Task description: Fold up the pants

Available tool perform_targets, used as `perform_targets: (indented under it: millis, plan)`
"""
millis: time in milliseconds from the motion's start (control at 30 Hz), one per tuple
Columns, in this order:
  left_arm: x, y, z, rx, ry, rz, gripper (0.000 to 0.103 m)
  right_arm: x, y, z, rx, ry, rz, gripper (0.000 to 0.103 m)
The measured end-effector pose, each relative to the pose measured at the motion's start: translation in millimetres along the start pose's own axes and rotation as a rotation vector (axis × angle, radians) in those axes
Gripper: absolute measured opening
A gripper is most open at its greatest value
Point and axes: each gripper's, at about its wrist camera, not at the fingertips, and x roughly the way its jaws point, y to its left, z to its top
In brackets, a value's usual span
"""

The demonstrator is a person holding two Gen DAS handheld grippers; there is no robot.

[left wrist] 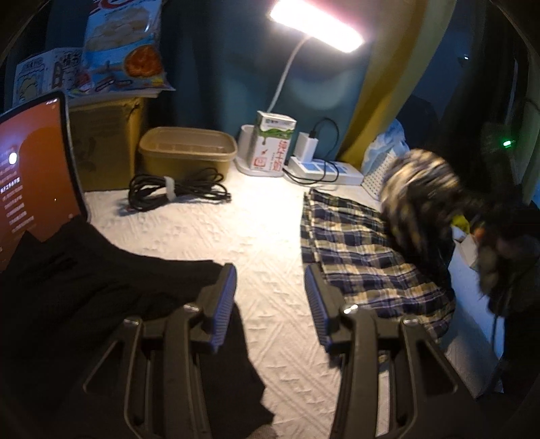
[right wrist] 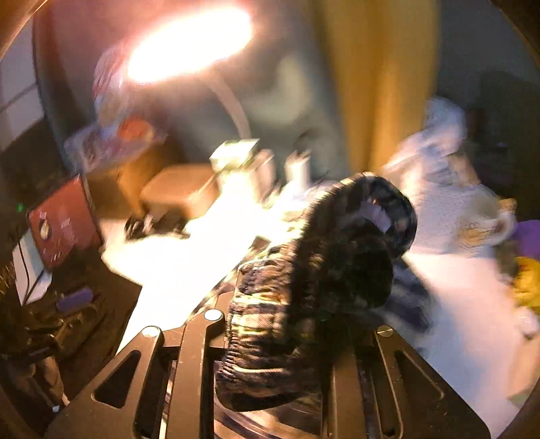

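One pair of plaid pants (left wrist: 364, 250) lies right of the empty, parted left gripper (left wrist: 270, 304); the right gripper (right wrist: 287, 337) has their waistband bunched between its fingers, grip unclear.

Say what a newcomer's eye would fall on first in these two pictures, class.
The glaring lamp at the top, above a white table. Next, the plaid pants on the table's right side, one end lifted in a blurred bunch and draped across the right gripper. The left gripper hangs empty, jaws apart, beside a black cloth.
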Motion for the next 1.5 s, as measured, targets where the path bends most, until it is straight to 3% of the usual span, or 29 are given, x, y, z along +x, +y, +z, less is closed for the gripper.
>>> perform_targets:
  millis: [33,67,100,267,433,533,600,700,867,1033,1267,1500]
  plan:
    - [1,3,-1,-0.005,0.006,0.002,0.043,12,8,-1,-0.011,0.029,0.026,0.047]
    - [1,4,-2,-0.007,0.007,0.004,0.043,20,15,-3,-0.021,0.044,0.052,0.066]
    - [2,4,-2,-0.009,0.008,0.003,0.043,25,27,-6,-0.043,0.038,0.085,0.076]
    - [10,-1,-2,-0.001,0.019,-0.015,0.043,7,40,-10,-0.107,-0.006,0.093,0.076]
    - [22,-22,4,0.035,0.026,-0.049,0.043,-23,-10,-21,-0.031,-0.034,0.012,0.076]
    - [28,-36,6,0.056,0.034,-0.067,0.043,-25,-46,-39,0.054,-0.014,-0.014,0.07]
    - [33,-47,6,0.069,0.046,-0.074,0.043,-19,-61,-55,0.086,0.03,0.009,0.048]
    - [41,-60,4,0.091,0.069,-0.08,0.043,-7,-56,-83,0.05,0.107,0.007,0.036]
    - [49,-78,3,0.122,0.094,-0.072,0.043,-4,-30,-122,-0.065,0.2,0.038,0.036]
    - [55,-91,7,0.171,0.112,-0.043,0.043,-31,-36,-132,-0.067,0.183,0.066,0.036]
    - [68,-115,40,0.28,0.066,-0.041,0.043,-67,-67,-105,-0.028,0.041,0.033,0.036]
    - [119,-136,74,0.339,0.076,-0.076,0.043,-47,-96,-66,0.017,-0.026,0.027,0.036]
